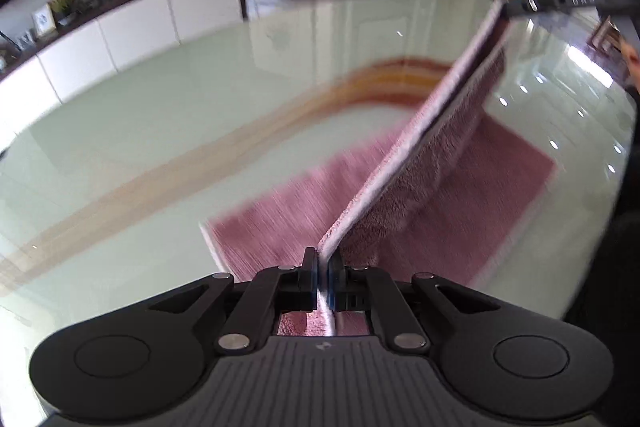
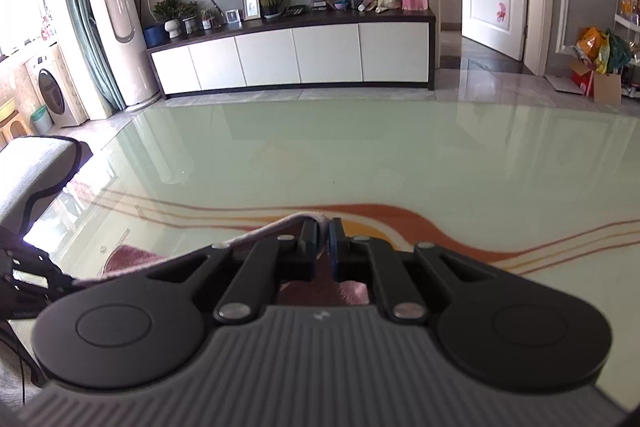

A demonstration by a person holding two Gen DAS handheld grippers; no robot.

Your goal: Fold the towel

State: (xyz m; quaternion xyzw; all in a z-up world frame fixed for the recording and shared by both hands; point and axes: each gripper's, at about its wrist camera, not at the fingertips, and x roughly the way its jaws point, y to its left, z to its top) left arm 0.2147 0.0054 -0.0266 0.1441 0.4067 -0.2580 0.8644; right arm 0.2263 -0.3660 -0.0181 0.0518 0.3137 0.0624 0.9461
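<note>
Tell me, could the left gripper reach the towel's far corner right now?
Probably not: the left gripper is shut on the towel, and the right gripper already pinches that far corner.

Towel (image 1: 452, 163): pink terry cloth, white band along edge. Part lies flat on glossy surface, rectangular outline, lower-left corner showing white trim. Remainder raised off surface; white-banded edge stretched taut in straight line, rising toward upper right, cloth hanging below it in soft fold. 2 ends of that edge pinched. Flat portion motion-blurred. Right wrist view: towel (image 2: 132, 257) pink patch at lower left, pale edge running up toward centre.
</note>
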